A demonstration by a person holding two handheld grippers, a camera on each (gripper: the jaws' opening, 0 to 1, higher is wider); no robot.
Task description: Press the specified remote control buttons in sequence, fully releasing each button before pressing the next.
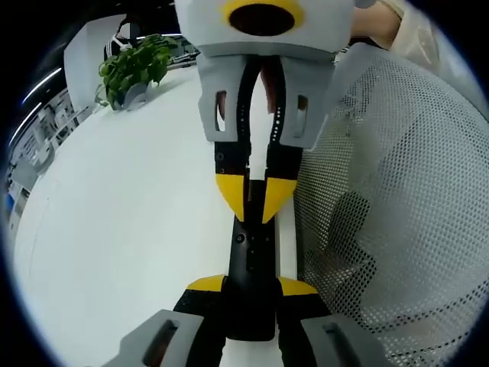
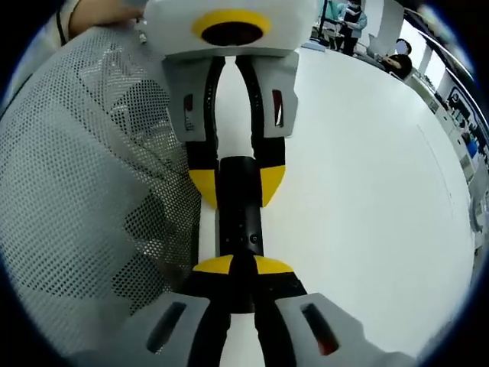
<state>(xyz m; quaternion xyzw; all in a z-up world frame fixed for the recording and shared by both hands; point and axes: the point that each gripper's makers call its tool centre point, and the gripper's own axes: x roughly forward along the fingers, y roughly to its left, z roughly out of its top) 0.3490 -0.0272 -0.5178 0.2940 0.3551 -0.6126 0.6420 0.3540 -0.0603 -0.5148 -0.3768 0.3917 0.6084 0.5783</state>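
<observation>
- In the left gripper view, the left gripper (image 1: 252, 294) rises from the bottom with its yellow-tipped jaws set against the two long sides of the remote control (image 1: 252, 267), clamping its near end between them.
- The remote control is a slim black bar with small dark buttons on its upper face, hard to tell apart; it runs straight ahead, away from these jaws.
- Just beyond, the right gripper (image 1: 255, 202) points back toward the camera, its yellow tips nearly together and pressed on the remote's far end.
- In the right gripper view, the right gripper (image 2: 243, 267) has its jaws drawn in almost to touching, their tips resting on the top face of the remote control (image 2: 241, 218).
- Past them, the left gripper (image 2: 237, 187) holds the bar's other end from both sides.
- The remote lies over the edge of a white table (image 1: 122, 229).
- Beside the remote, a white mesh chair back (image 1: 405, 206) stands.
- Far off on the table sits a green potted plant (image 1: 136, 67).
</observation>
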